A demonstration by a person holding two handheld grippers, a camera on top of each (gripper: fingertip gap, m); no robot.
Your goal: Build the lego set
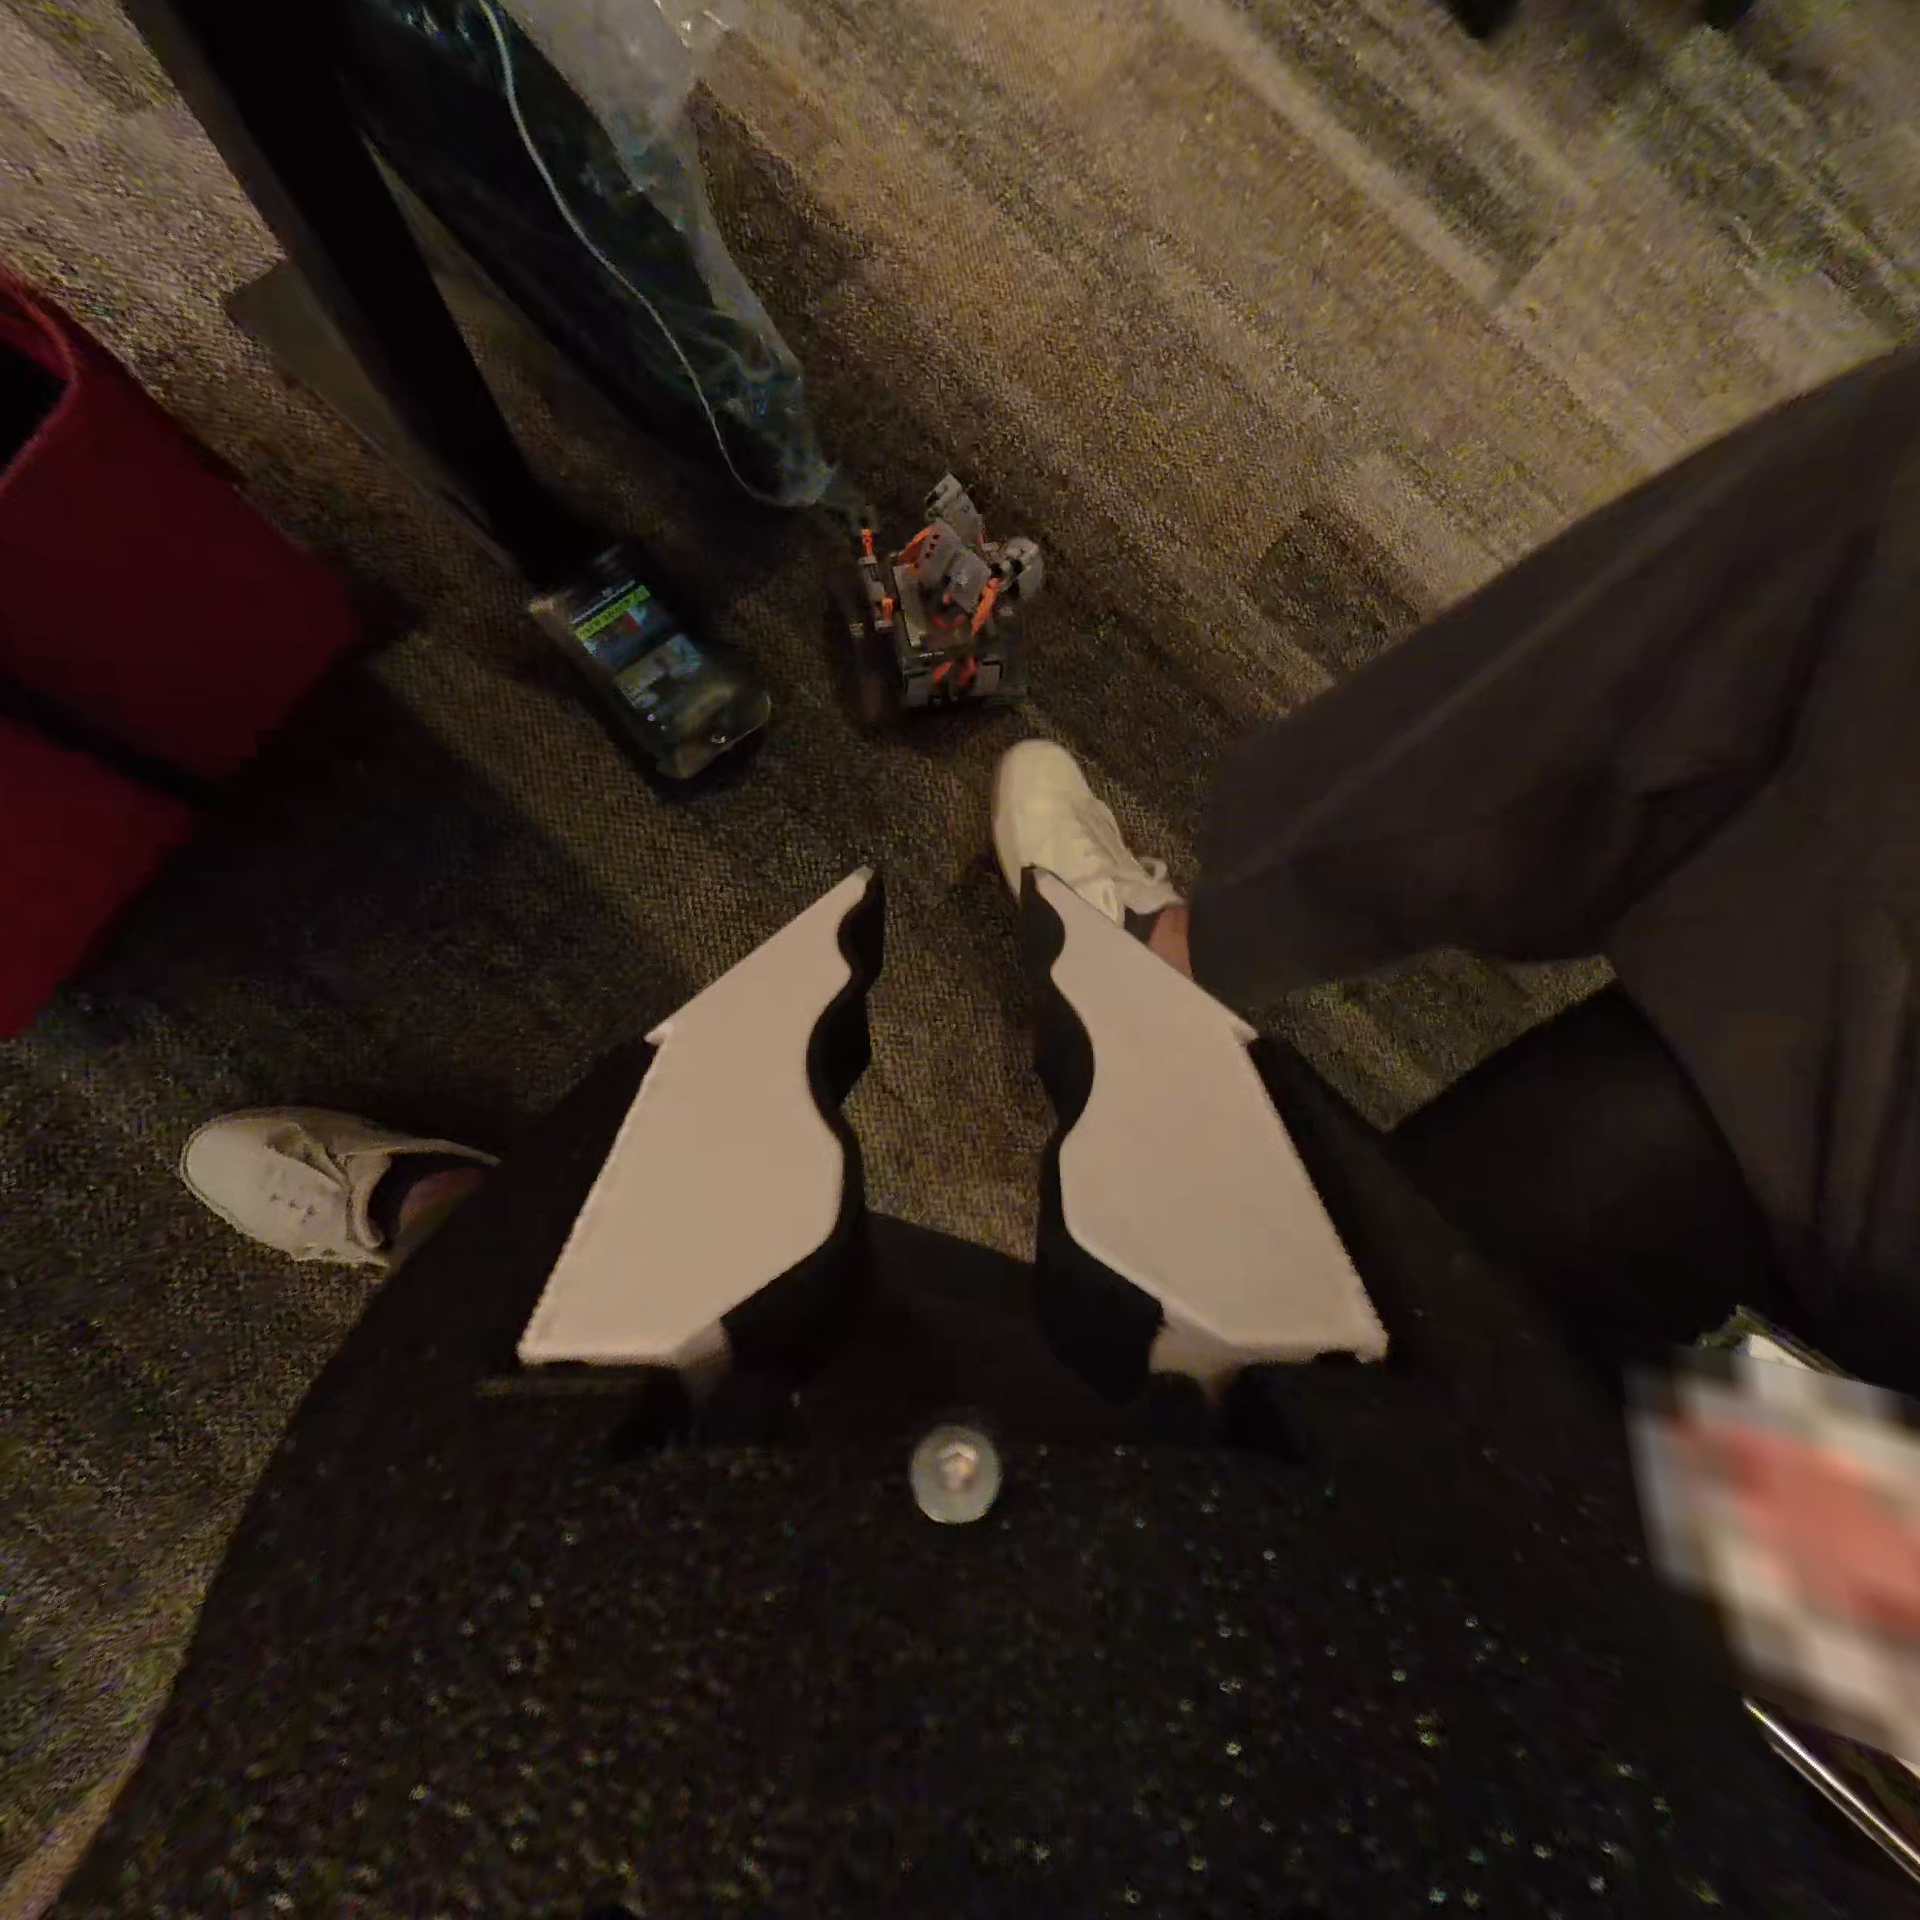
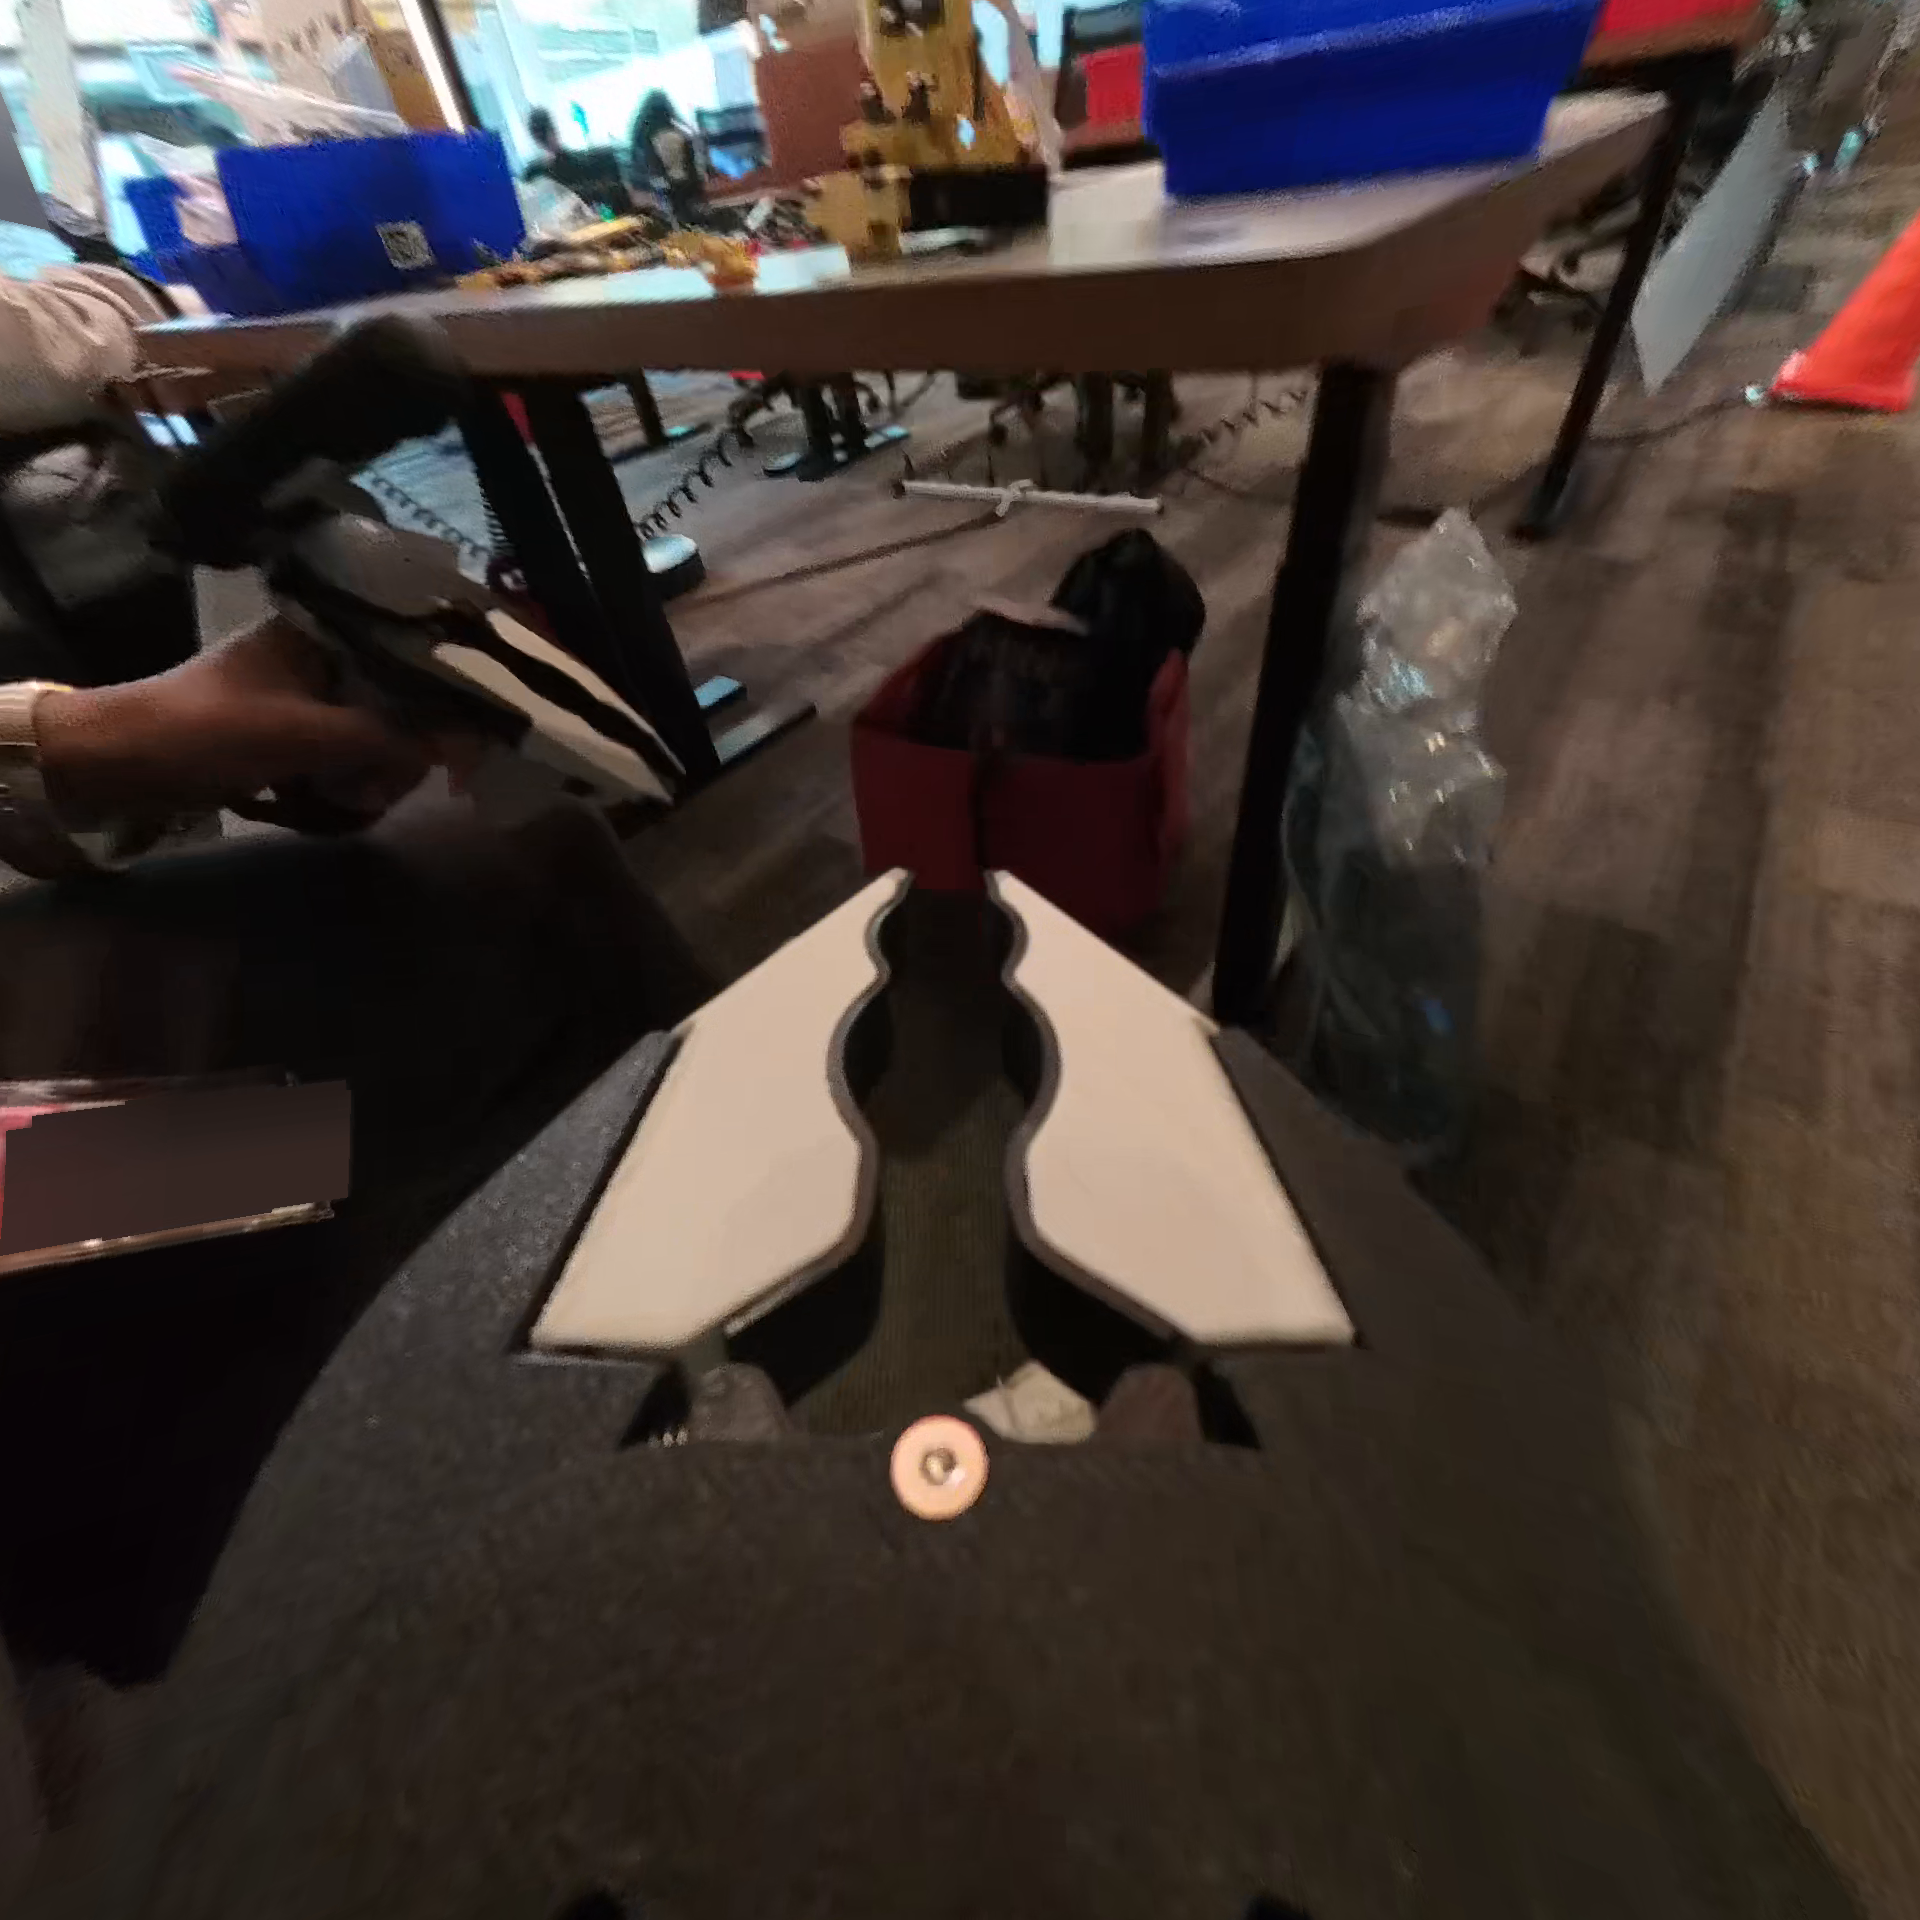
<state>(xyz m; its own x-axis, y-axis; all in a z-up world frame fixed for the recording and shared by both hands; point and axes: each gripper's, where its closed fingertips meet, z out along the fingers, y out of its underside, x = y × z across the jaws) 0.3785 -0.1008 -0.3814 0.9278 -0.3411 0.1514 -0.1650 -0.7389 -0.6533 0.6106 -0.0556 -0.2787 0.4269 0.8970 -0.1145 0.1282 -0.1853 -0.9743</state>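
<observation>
The left gripper [image 1: 951, 894] points down at the carpet [image 1: 1195, 343], its jaws a little apart and holding nothing. Ahead of its tips, well apart, a small grey and orange block-built model [image 1: 940, 608] stands on the carpet, just beside a dark packaged item [image 1: 649, 660] near a black table leg [image 1: 343, 270]. A white shoe [image 1: 1060, 826] lies close to the right fingertip; another shoe [image 1: 312, 1179] lies to the left. A red bin [image 1: 125, 582] stands at the left edge.

The right gripper [image 2: 945, 881] is narrowly parted and empty, aimed toward the red bin [image 2: 1039, 800] beneath the table's [image 2: 935, 312] near edge. Blue bins [image 2: 1361, 94] and what seem yellow block pieces [image 2: 914, 125] sit on the table, blurred.
</observation>
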